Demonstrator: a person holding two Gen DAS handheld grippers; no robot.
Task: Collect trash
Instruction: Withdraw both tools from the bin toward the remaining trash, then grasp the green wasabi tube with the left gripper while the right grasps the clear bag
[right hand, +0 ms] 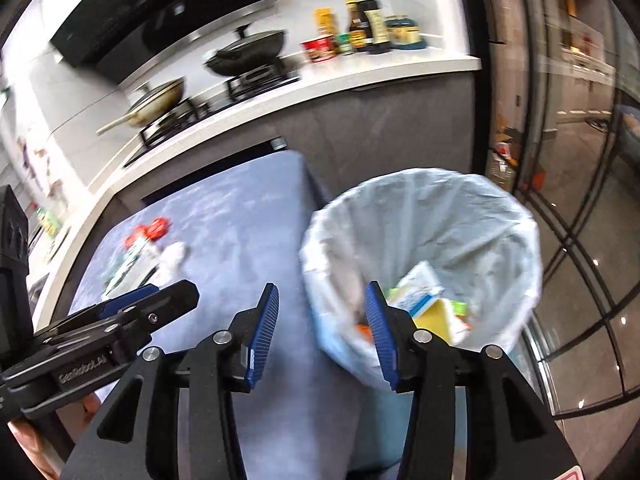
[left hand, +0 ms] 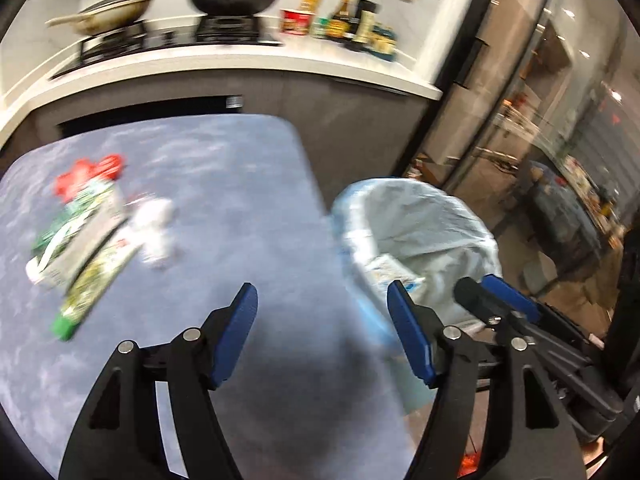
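The left gripper (left hand: 322,334) and right gripper (right hand: 322,334) both have their jaws wide apart with nothing between them. Crinkly wrappers (left hand: 80,232) and a white crumpled paper (left hand: 156,232) lie near the table's (left hand: 248,184) left edge. The bin (right hand: 500,240), with its thin bag, stands beside the right edge. Flat, slippery wrappers could slide away when pinched.
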